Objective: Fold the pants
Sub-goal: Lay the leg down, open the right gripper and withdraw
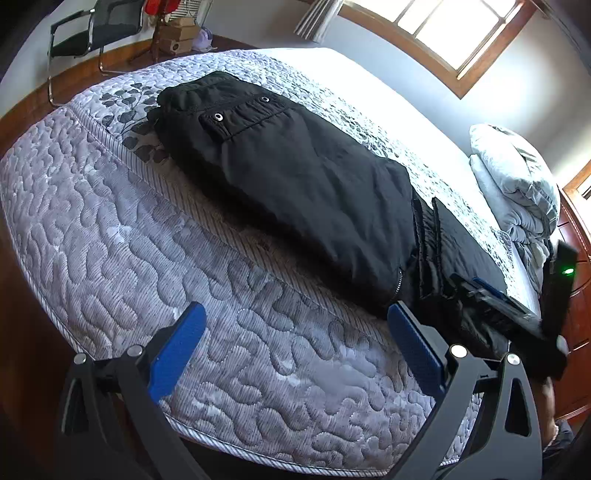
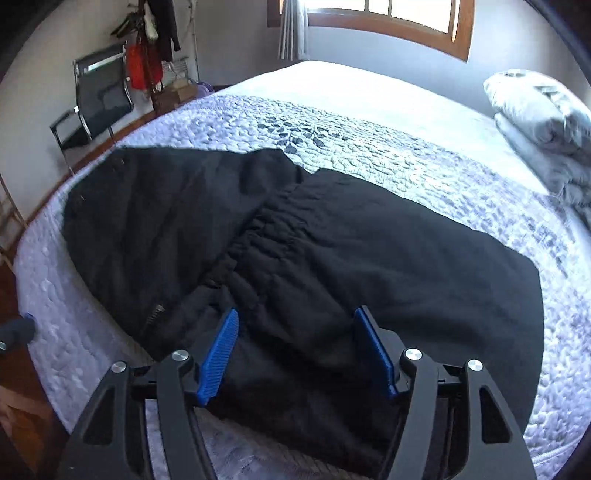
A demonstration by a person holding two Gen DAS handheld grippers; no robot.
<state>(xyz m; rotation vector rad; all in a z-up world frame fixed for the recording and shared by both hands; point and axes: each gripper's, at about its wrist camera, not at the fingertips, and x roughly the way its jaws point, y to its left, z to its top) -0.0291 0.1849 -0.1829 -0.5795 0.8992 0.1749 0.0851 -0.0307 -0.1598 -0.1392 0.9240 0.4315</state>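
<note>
Left wrist view first: the left gripper (image 1: 295,343) hangs spread wide over the quilted side of the mattress (image 1: 129,240), its blue pads (image 1: 177,350) holding nothing. Just ahead and to its right lie the black pants (image 1: 288,173), stretched along the bed edge away from it. Nearest the right finger is a short zipper in the cloth; farther off is a flap pocket with two metal snaps, and beyond that the bunched far end. The fabric looks matte and slightly puffy, folded lengthwise. At the right edge the right gripper (image 1: 495,299) rests on the dark cloth.

From the right wrist, the right gripper (image 2: 295,332) stands parted with pants fabric (image 2: 332,258) lying between its blue pads (image 2: 218,354); whether they pinch it I cannot tell. A gathered elastic band runs diagonally just ahead, one section overlapping another. Far beyond sit a folded grey blanket (image 2: 543,122), a chair (image 2: 99,96) and a window (image 2: 388,18).
</note>
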